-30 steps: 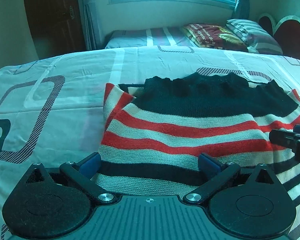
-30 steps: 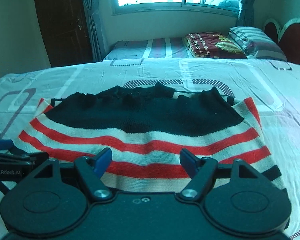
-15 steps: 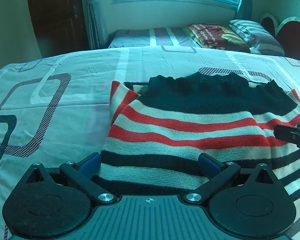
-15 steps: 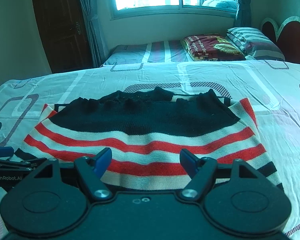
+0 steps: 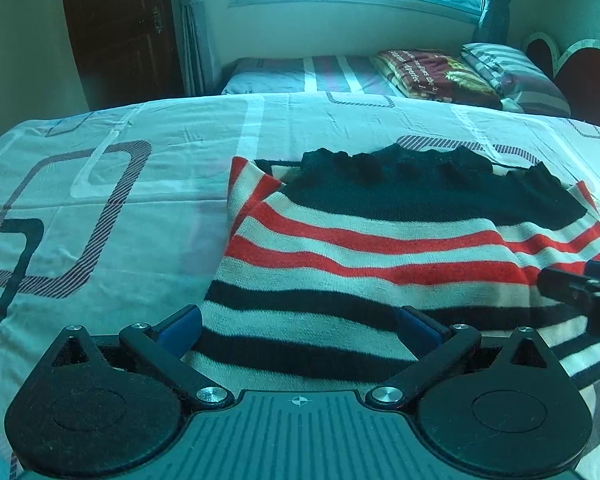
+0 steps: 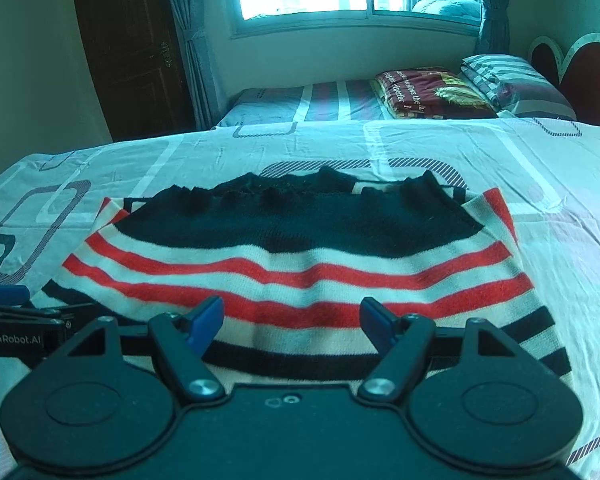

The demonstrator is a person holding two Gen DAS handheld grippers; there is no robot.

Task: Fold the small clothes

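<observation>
Both tools stand wide with nothing between their pads: the left tool point(image 5: 299, 326) over the near left hem, the right tool point(image 6: 292, 320) over the near right hem of the striped sweater point(image 6: 300, 272). Since a second ago both have drawn back a little, exposing more hem. The sweater lies flat on the bed point(image 5: 100, 200), sides tucked in; probably the hem-to-collar fold comes next.
</observation>
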